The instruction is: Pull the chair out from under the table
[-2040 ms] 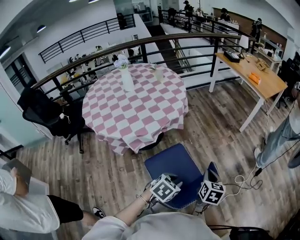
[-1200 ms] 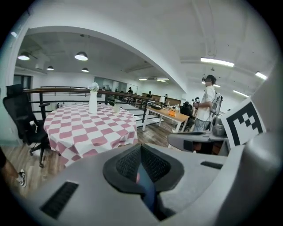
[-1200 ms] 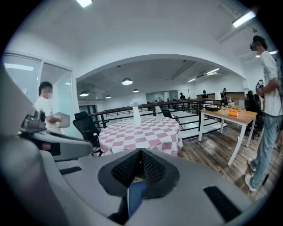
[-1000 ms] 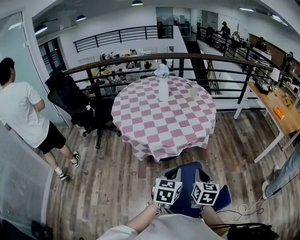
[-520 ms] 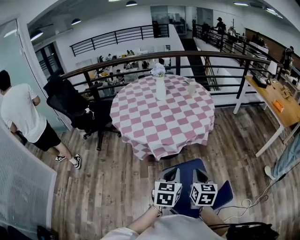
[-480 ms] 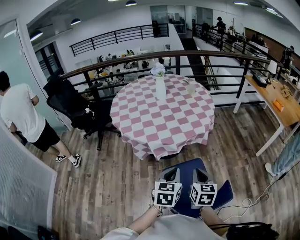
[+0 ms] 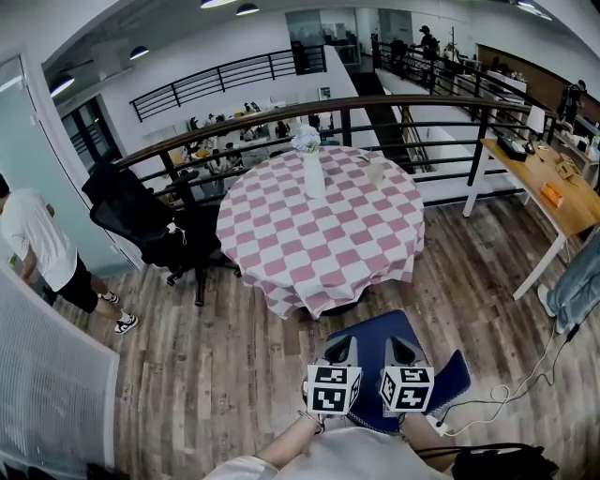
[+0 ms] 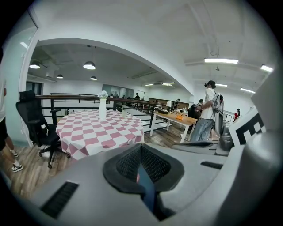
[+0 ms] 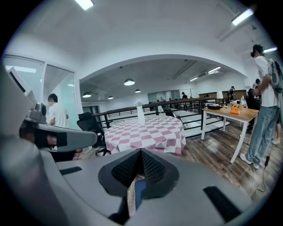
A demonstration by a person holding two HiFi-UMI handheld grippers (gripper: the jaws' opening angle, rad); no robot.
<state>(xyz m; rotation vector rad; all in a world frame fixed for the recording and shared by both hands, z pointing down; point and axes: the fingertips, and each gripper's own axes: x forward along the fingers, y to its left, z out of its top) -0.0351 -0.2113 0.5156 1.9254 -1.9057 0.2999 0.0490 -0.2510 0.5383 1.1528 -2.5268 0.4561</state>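
You're in an open-plan office, up on a mezzanine level. What shows it:
- A curved black railing [image 7: 347, 127], with a lower floor of crowded desks [image 7: 225, 141] visible past it.
- A long wooden desk [image 7: 534, 178] on your right with gear on top.
- A black swivel chair [image 7: 136, 220] by the rail.
- A glass partition [image 9: 62, 88] on the left.
- Round ceiling lights [image 7: 247, 9] and a wood-plank floor [image 7: 234, 375].
- A round table [image 7: 319, 234] with a pink-and-white checked cloth and a vase [image 7: 311, 169] of flowers.
- A person [image 7: 37, 248] standing on the left, and more people on the far walkway [image 7: 427, 37].
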